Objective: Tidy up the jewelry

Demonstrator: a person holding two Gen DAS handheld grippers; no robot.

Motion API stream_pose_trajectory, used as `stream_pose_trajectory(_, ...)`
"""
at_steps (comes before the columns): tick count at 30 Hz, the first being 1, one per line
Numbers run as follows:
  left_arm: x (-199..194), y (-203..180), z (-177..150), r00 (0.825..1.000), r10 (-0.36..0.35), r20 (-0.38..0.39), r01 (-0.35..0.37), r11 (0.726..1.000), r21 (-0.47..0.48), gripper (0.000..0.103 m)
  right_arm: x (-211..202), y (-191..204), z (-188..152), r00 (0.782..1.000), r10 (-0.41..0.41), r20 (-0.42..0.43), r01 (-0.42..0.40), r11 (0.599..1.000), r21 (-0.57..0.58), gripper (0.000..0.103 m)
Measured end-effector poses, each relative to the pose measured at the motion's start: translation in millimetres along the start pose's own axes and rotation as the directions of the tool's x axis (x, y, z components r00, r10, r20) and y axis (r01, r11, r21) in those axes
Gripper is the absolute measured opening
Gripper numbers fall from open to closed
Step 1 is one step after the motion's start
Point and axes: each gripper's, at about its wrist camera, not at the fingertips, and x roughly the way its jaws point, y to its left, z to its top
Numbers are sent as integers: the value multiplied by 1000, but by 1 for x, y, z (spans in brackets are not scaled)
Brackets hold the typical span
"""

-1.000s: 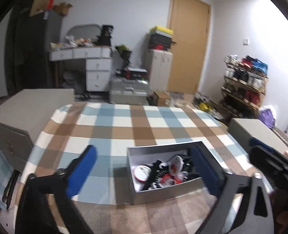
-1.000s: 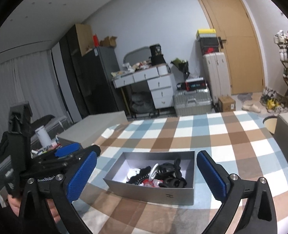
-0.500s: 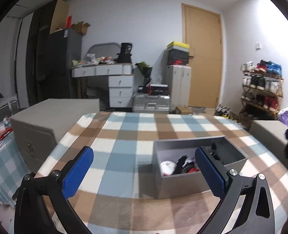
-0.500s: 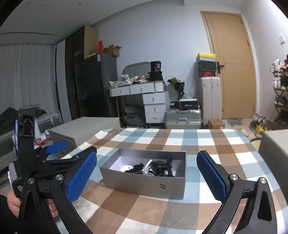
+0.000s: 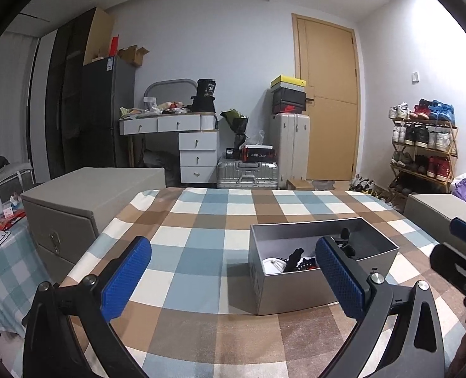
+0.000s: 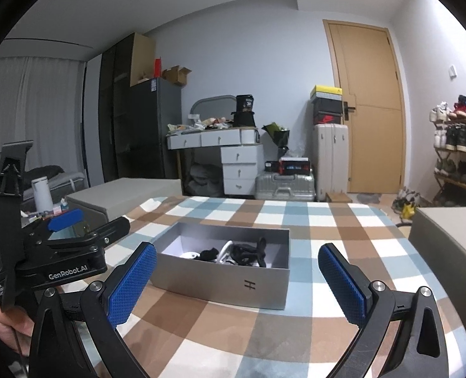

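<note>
Plainly, both tools hang released above the checked tablecloth, nothing between their blue pads: the left gripper and the right gripper. Ahead sits the open grey box, holding a dark-and-white tangle of jewelry too jumbled to tell piece from piece. From the left wrist view, one pad hides part of the box.

left wrist: we look low across the checked table toward the door | right wrist: likewise, from further right | shared: grey box
</note>
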Motion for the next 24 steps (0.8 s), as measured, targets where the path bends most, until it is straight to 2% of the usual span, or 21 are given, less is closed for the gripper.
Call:
stream_pose_trajectory(5, 1, -7, -1, 1000, -21, -13, 21, 999, 28, 102, 7, 6, 0, 999, -10, -42, 9, 999, -32, 103)
stream_pose_trajectory(24, 0, -6, -1, 1000, -18, -15, 19, 1000, 19, 102, 7, 9, -1, 999, -11, -41, 9, 999, -44, 103)
